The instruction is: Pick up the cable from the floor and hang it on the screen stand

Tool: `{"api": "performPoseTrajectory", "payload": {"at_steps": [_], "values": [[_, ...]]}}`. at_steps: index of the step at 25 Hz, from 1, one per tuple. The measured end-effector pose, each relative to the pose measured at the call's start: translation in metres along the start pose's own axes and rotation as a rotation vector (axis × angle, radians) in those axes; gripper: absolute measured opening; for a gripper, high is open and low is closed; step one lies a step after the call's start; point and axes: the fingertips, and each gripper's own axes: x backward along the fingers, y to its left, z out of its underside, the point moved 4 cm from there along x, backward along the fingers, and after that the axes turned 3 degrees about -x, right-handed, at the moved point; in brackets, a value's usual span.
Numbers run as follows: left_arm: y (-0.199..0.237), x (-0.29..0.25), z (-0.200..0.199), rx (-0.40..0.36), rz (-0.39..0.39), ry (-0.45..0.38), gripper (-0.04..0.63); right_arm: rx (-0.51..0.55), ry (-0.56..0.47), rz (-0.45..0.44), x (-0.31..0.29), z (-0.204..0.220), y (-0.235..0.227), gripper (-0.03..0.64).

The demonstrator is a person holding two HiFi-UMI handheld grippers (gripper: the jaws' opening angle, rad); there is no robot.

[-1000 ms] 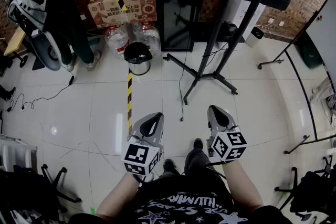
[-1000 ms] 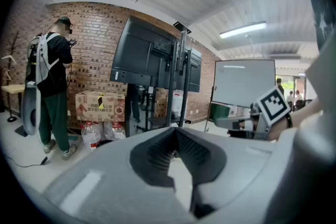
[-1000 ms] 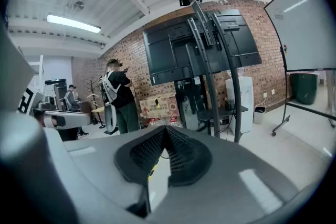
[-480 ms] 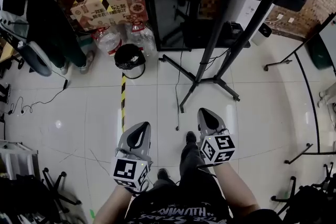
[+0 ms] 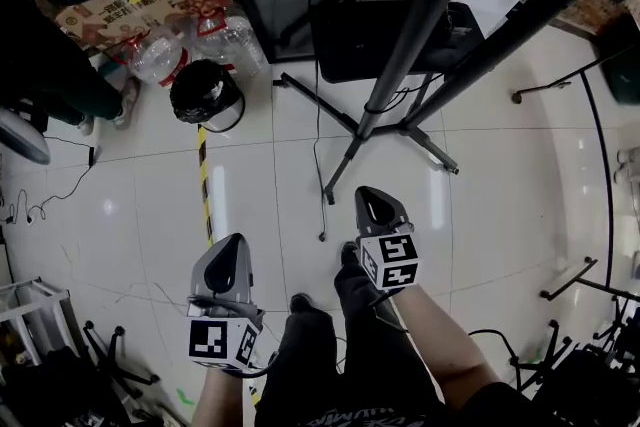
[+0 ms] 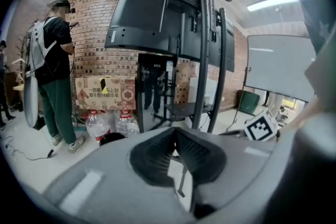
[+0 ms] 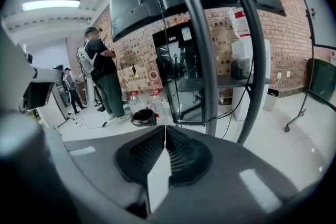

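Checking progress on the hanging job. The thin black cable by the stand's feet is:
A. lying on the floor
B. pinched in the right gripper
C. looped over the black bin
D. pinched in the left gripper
A: the cable lies flat on the floor, running out from the screen stand, and the left gripper and right gripper are both shut on nothing.

Glossy tile floor [image 5: 130, 205]; matt cardboard box [image 5: 112, 10]

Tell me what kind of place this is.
Probably an office or lab workspace: a brick wall, a large screen stand, a whiteboard and water jugs.
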Motion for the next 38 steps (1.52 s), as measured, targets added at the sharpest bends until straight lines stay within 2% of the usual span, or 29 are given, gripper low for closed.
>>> {"api": "performPoseTrajectory", "payload": {"at_steps": [3, 6, 10, 13, 19, 25, 29, 34, 38], "values": [[0.015, -0.034, 0.033, 0.024, -0.017, -0.004, 0.005, 0.015, 0.032, 0.002, -0.049, 0.028, -0.014, 0.009], [0.023, -0.057, 0.074, 0.056, 0.001, -0.017, 0.005, 0.04, 0.014, -0.002, -0.084, 0.046, -0.018, 0.009], [0.038, -0.081, 0.136, 0.036, 0.028, -0.021, 0.005, 0.076, 0.018, -0.029, -0.125, 0.079, -0.019, 0.023], [0.057, -0.102, 0.184, 0.035, 0.011, -0.034, 0.005, 0.126, 0.031, -0.042, -0.157, 0.112, -0.033, 0.058], [0.087, -0.139, 0.262, 0.027, -0.006, -0.087, 0.005, 0.157, 0.039, -0.107, -0.217, 0.172, -0.045, 0.075], [0.109, -0.169, 0.331, -0.004, -0.013, -0.092, 0.005, 0.075, 0.042, -0.133, -0.268, 0.212, -0.053, 0.083], [0.121, -0.183, 0.367, -0.008, -0.004, -0.112, 0.005, 0.081, 0.044, -0.152, -0.289, 0.228, -0.06, 0.083], [0.135, -0.205, 0.392, -0.007, 0.019, -0.141, 0.005, 0.13, 0.081, -0.204, -0.323, 0.246, -0.06, 0.083], [0.134, -0.223, 0.394, -0.038, 0.041, -0.166, 0.005, 0.154, 0.079, -0.158, -0.345, 0.25, -0.068, 0.083]]}}
